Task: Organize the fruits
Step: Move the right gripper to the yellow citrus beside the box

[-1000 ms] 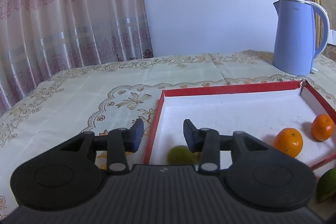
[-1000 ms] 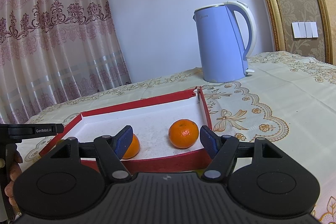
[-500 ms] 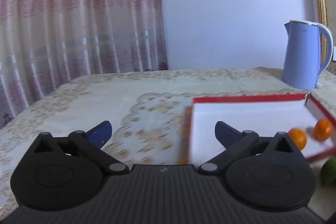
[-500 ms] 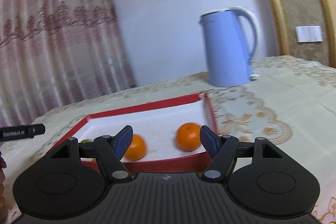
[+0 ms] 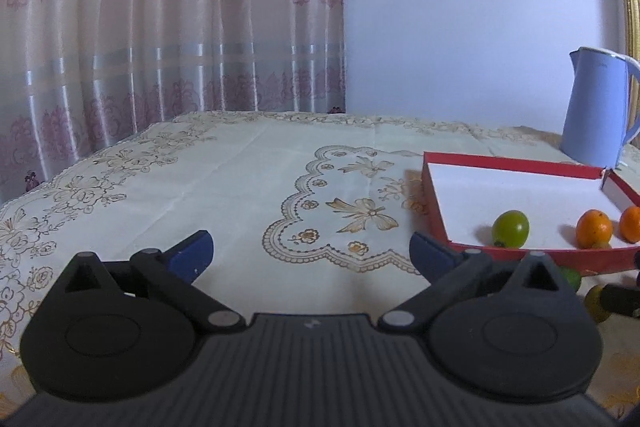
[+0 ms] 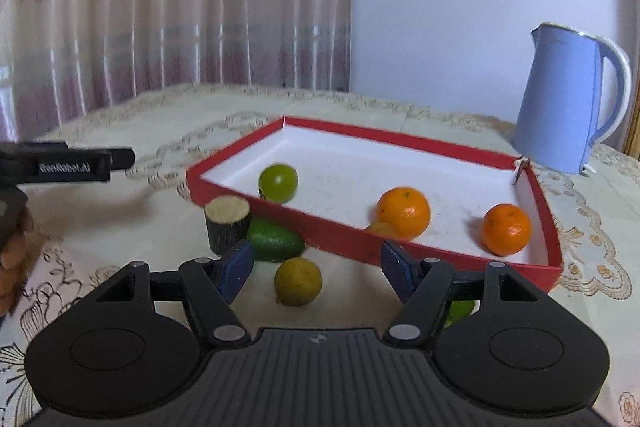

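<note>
The red tray (image 6: 400, 247) holds a green fruit (image 6: 278, 183) and two oranges (image 6: 404, 213); both tools gape wide over the surface (image 5: 240, 179).

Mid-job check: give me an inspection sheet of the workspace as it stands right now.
Surface: table under a cream floral cloth.
Job's things: red tray holds a green fruit and two oranges; outside its near wall lie an avocado, a yellow-green fruit and a partly hidden green one.
Clutter: dark cut cylinder; blue kettle.
Grippers: left gripper open, empty; right gripper open, empty, above the yellow-green fruit.
Cables: nothing seen.
Surroundings: pink curtain, pale wall.
</note>
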### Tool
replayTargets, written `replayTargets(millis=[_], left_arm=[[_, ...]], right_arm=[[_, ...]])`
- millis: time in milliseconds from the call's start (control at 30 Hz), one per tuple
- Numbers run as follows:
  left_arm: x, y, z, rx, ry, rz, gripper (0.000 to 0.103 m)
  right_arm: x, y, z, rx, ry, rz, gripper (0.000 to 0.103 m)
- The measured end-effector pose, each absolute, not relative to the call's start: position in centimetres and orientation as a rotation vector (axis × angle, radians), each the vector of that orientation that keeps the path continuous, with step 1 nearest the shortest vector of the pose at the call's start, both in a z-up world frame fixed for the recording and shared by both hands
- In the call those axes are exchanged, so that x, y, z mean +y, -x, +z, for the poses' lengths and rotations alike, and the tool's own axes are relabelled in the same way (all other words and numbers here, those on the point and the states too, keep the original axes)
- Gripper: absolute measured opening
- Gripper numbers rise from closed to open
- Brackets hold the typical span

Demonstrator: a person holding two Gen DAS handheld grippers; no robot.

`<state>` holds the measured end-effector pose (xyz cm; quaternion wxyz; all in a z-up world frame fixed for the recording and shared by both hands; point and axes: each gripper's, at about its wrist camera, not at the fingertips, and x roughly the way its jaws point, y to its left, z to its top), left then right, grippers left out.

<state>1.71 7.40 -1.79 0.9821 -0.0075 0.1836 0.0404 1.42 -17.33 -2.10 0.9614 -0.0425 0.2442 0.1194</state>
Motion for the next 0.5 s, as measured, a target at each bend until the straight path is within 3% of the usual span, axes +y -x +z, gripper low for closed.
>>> replayTargets(millis=[100, 500], left_arm=[[7.3, -1.7, -1.8, 0.37, 0.019, 0.069, 0.103], [7.5, -2.0, -2.1, 0.391, 0.04, 0.044, 0.103]], right_arm=[[-17.1, -2.2, -2.5, 0.55, 0.096, 0.236, 0.054], [-16.3, -3.1, -3.3, 0.61, 0.116, 0.266, 0.03]])
